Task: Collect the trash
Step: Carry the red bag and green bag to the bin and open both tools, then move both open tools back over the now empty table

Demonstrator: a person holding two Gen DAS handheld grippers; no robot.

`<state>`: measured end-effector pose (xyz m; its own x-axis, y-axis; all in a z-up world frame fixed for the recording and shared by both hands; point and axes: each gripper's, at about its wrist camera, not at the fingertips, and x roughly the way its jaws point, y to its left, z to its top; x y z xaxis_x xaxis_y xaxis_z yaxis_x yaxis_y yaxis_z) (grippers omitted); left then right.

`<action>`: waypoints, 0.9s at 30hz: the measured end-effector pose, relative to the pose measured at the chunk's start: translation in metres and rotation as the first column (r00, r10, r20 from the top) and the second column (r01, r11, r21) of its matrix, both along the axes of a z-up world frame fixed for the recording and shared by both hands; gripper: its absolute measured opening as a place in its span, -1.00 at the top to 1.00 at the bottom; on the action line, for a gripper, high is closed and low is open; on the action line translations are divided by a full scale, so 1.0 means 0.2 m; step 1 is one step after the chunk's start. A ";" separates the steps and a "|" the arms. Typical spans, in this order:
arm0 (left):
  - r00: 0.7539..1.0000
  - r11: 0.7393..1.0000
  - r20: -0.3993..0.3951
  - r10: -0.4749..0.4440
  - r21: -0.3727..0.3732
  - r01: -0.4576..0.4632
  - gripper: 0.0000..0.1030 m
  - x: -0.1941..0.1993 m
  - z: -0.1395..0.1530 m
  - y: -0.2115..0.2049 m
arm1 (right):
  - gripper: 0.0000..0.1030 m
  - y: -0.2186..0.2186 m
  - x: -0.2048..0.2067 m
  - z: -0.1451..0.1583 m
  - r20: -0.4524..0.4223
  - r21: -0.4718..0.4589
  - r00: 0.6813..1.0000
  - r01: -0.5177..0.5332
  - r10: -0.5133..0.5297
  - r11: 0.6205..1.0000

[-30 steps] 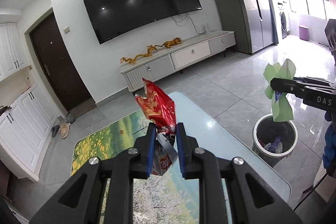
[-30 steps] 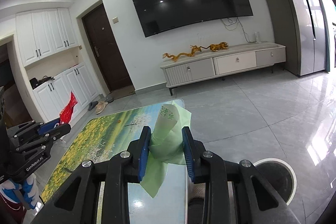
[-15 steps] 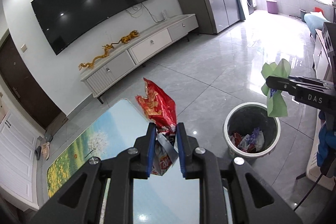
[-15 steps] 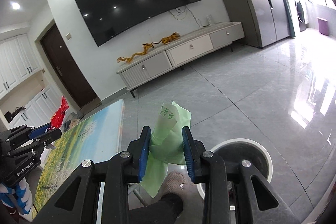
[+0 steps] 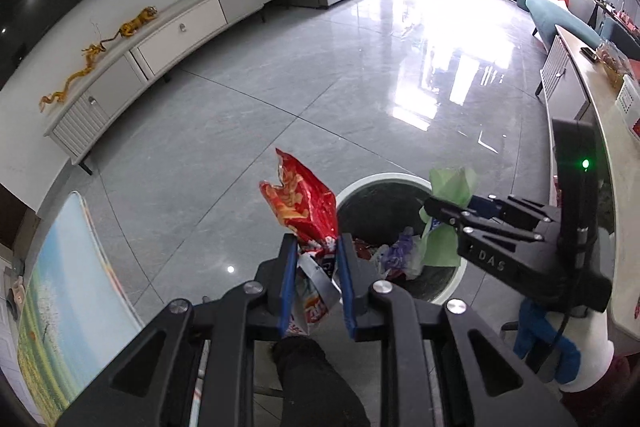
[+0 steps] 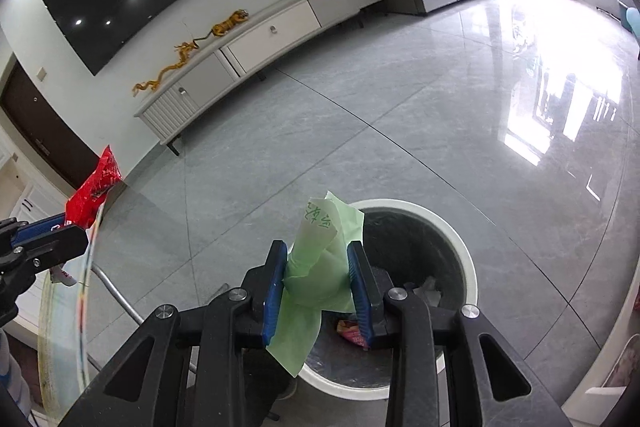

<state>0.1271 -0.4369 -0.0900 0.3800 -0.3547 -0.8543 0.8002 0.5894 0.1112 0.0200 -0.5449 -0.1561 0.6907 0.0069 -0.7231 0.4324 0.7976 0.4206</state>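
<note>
My left gripper is shut on a red snack wrapper, held just left of the white-rimmed trash bin. The bin holds several wrappers. My right gripper is shut on a green paper wrapper and holds it over the bin's near left rim. In the left wrist view the right gripper hangs over the bin with the green wrapper. In the right wrist view the left gripper and red wrapper show at the far left.
A glass table with a flower picture lies to the left of the bin; its edge shows in the right wrist view. A white TV cabinet stands along the far wall. A long counter runs on the right.
Both grippers have swung right and tipped downward, away from the table toward the bin. The bin now sits directly under and ahead of both held wrappers.
</note>
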 end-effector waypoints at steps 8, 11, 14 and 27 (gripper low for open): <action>0.990 0.998 -0.132 -0.039 -0.062 0.031 0.01 0.02 -0.15 -0.17 | -0.07 -0.09 0.04 -0.20 -0.103 -0.005 0.993 0.055 -0.055 0.998; 0.986 0.995 -0.162 -0.044 -0.097 0.029 -0.02 0.03 -0.16 -0.19 | -0.07 -0.10 0.03 -0.23 -0.115 -0.001 0.991 0.069 -0.069 0.998; 0.987 0.994 -0.154 -0.035 -0.104 0.019 -0.02 0.03 -0.13 -0.16 | -0.08 -0.09 0.02 -0.20 -0.110 -0.008 0.991 0.072 -0.072 0.997; 0.987 0.978 0.059 0.147 -0.160 -0.136 -0.02 -0.02 0.21 0.37 | -0.19 0.25 -0.02 0.23 0.017 -0.074 1.000 -0.012 0.014 0.997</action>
